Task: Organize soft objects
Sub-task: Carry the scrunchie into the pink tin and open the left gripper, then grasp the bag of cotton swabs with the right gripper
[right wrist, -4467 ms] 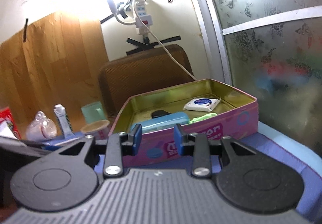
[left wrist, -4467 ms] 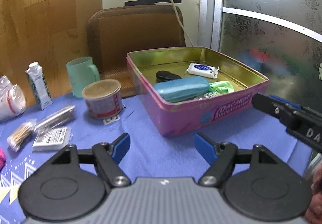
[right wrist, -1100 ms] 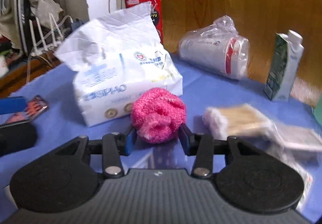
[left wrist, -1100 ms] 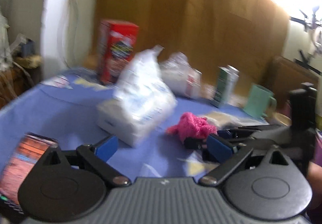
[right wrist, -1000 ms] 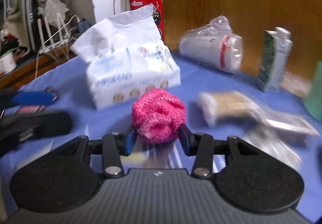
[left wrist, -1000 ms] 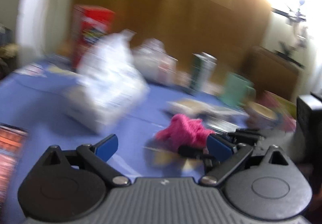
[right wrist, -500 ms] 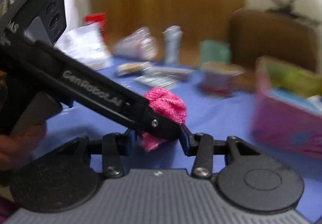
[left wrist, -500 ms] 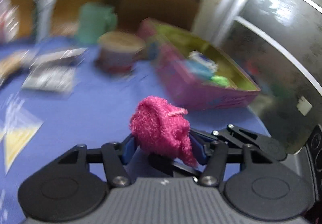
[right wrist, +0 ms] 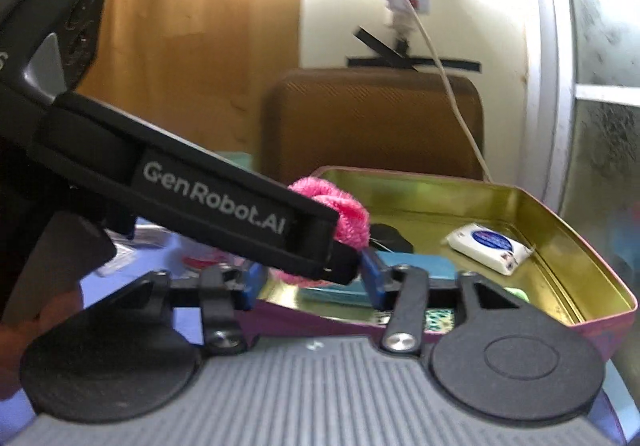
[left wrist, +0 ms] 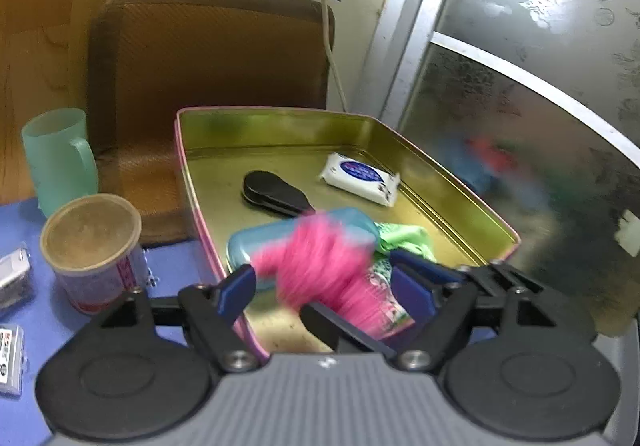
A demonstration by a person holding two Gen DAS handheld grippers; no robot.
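Since half a second ago, both grippers are carried from the open tablecloth to above the pink tin (left wrist: 208,246). Pink fluffy ball (left wrist: 320,266), blurred, is seen between the fingers of the left gripper (left wrist: 324,286), whose jaws stand parted wider than the ball; a grip cannot be confirmed. Right gripper (right wrist: 310,278) is likewise part-open around it. Ball hangs just ahead, over the tin's near end, above the blue case (left wrist: 248,246).

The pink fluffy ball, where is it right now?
The pink fluffy ball sits between the left gripper fingers, over the near end of the pink tin.
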